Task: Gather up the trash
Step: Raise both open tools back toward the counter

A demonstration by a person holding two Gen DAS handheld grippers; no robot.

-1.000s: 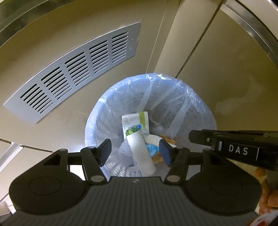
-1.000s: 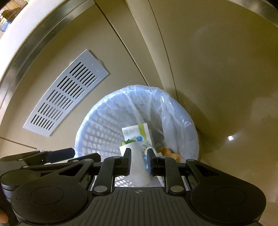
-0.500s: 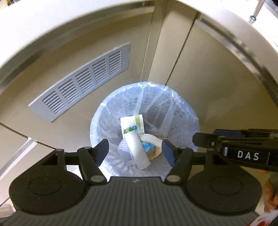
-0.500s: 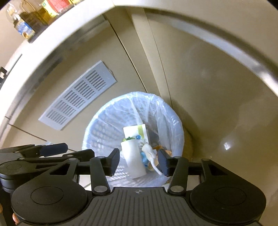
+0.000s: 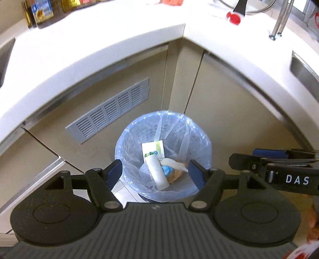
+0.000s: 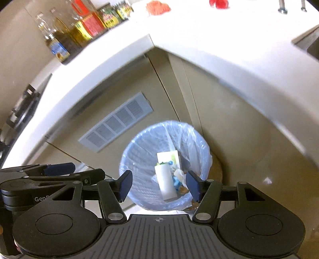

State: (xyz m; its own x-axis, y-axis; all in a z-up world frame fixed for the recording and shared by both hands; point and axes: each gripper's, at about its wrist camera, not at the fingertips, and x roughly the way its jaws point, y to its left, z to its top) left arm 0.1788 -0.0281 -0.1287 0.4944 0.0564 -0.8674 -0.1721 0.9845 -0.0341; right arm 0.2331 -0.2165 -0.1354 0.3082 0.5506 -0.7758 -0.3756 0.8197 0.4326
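A blue-lined trash bin (image 5: pixel 127 143) stands on the floor in the cabinet corner; it also shows in the right wrist view (image 6: pixel 137 147). Inside lie a white carton (image 5: pixel 153 147), a white tube (image 5: pixel 156 172), a pale scrap (image 5: pixel 172 162), blue and brown bits. My left gripper (image 5: pixel 155 172) is open and empty, high above the bin. My right gripper (image 6: pixel 159 184) is open and empty, also above the bin. The right gripper also shows at the right in the left wrist view (image 5: pixel 279 159); the left gripper also shows at the left in the right wrist view (image 6: pixel 57 171).
A white L-shaped countertop (image 5: pixel 99 45) runs above the bin. Bottles and jars (image 6: pixel 79 31) stand on its left part. Red items (image 5: pixel 233 18) and metal legs (image 5: pixel 278 25) sit on the right part. A grey vent grille (image 5: pixel 107 110) is on the cabinet front.
Both grippers rose well above the bin, so the countertop came into view. My right gripper opened from nearly shut, and a pale scrap now lies in the bin.
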